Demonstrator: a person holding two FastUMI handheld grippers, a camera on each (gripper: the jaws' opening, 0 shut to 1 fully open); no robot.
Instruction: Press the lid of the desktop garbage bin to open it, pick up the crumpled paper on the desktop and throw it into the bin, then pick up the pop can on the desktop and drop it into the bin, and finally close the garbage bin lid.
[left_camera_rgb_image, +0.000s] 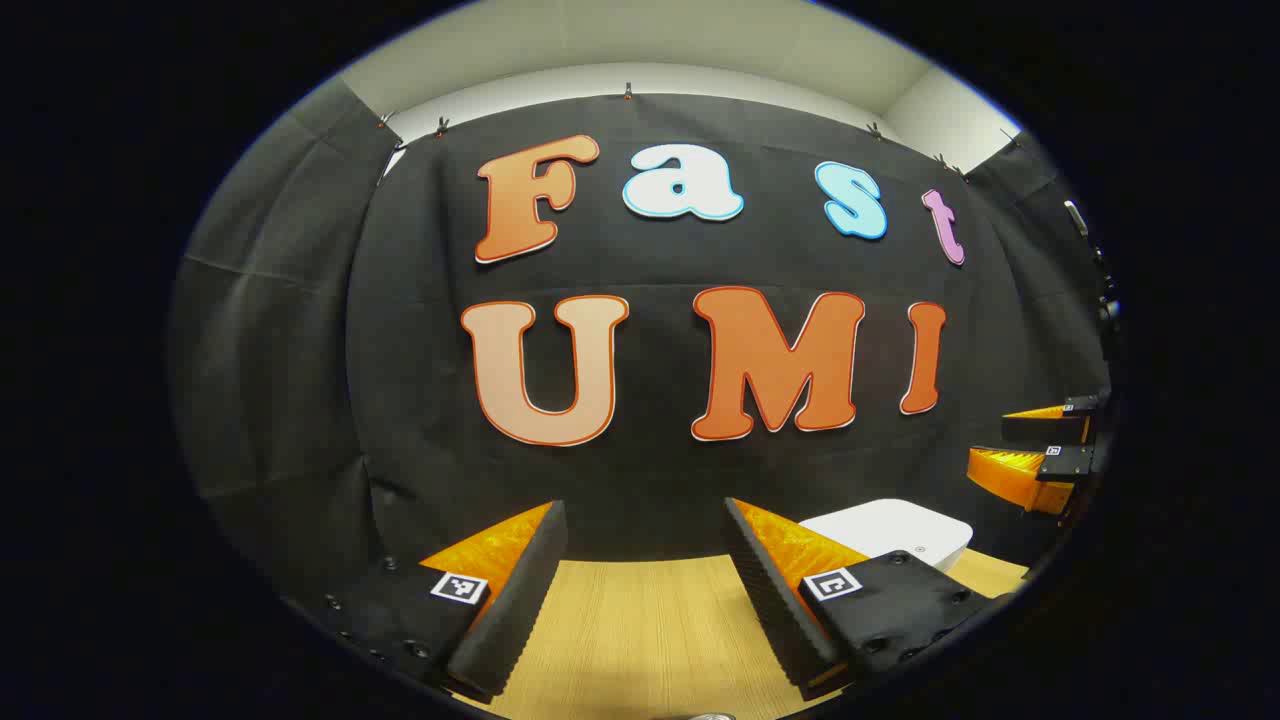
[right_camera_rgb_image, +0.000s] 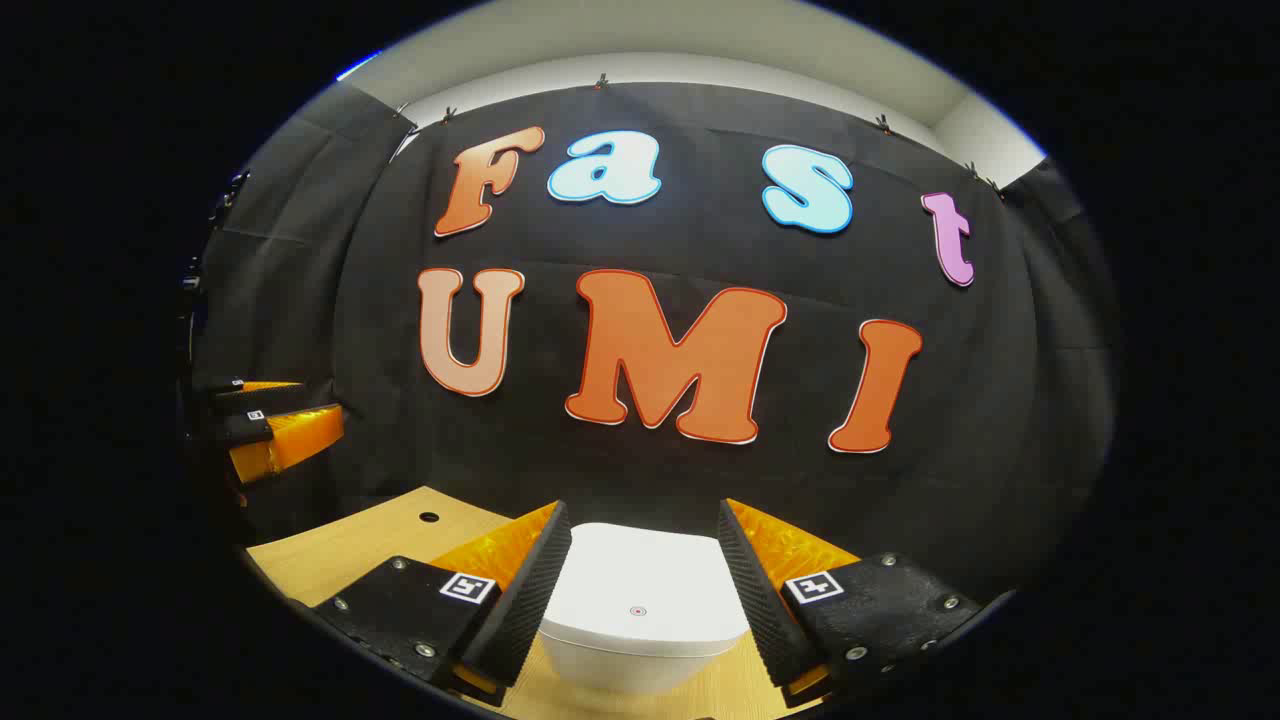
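Observation:
The white desktop bin (right_camera_rgb_image: 640, 620) stands on the wooden table with its lid down. It sits just beyond and between the spread fingers of my right gripper (right_camera_rgb_image: 642, 512), which is open and holds nothing. The lid carries a small red dot (right_camera_rgb_image: 637, 610). In the left gripper view the bin (left_camera_rgb_image: 890, 530) shows at the right, partly behind my own right finger. My left gripper (left_camera_rgb_image: 644, 508) is open over bare table (left_camera_rgb_image: 640, 620) with nothing between its fingers. A grey sliver (left_camera_rgb_image: 715, 716) at the bottom edge is too small to identify.
Each gripper shows raised at the other view's edge: the right gripper (left_camera_rgb_image: 1020, 445) at far right, the left gripper (right_camera_rgb_image: 285, 412) at far left. The table has a small round hole (right_camera_rgb_image: 429, 517) near its back left. Black cloth walls close the booth behind the table.

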